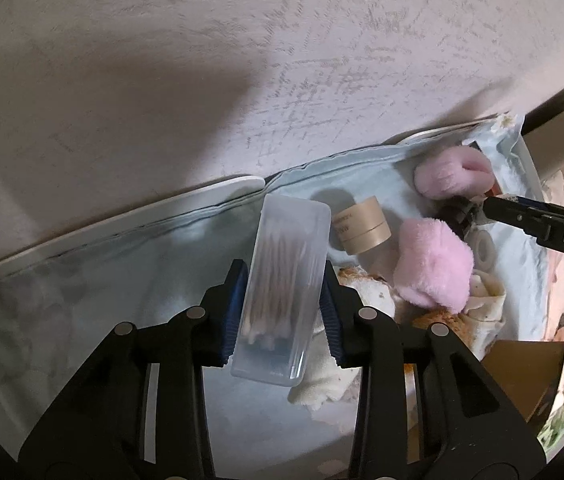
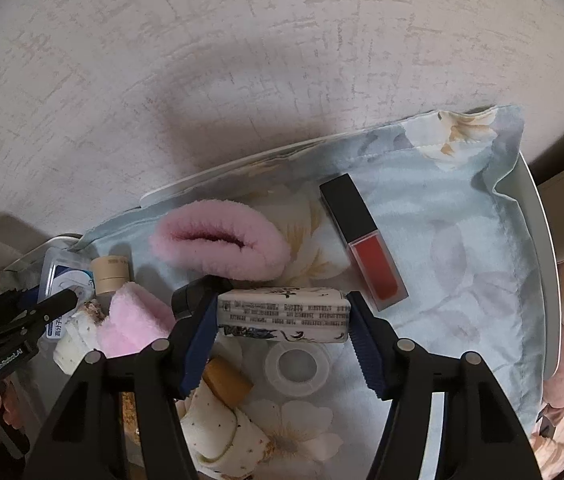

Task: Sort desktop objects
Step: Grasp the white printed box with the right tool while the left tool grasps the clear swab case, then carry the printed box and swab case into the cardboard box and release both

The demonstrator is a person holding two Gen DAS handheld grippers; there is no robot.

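Note:
In the left wrist view my left gripper [image 1: 282, 314] is shut on a clear plastic box of cotton swabs [image 1: 282, 276], its blue pads pressing the box's two long sides. The box stands tilted over the pale blue cloth [image 1: 102, 280]. In the right wrist view my right gripper [image 2: 282, 340] is shut on a white printed packet [image 2: 282, 312], one pad at each short end. The packet lies crosswise just above a clear tape roll [image 2: 297, 368].
On the floral cloth [image 2: 461, 220] lie a red lip gloss tube with a black cap [image 2: 369, 248], fluffy pink socks [image 2: 222, 244], a kraft paper cylinder [image 2: 110, 274], a brown-capped bottle [image 2: 226, 380] and rolled cream socks [image 2: 218, 428]. A textured wall rises behind the white table edge [image 2: 537, 240].

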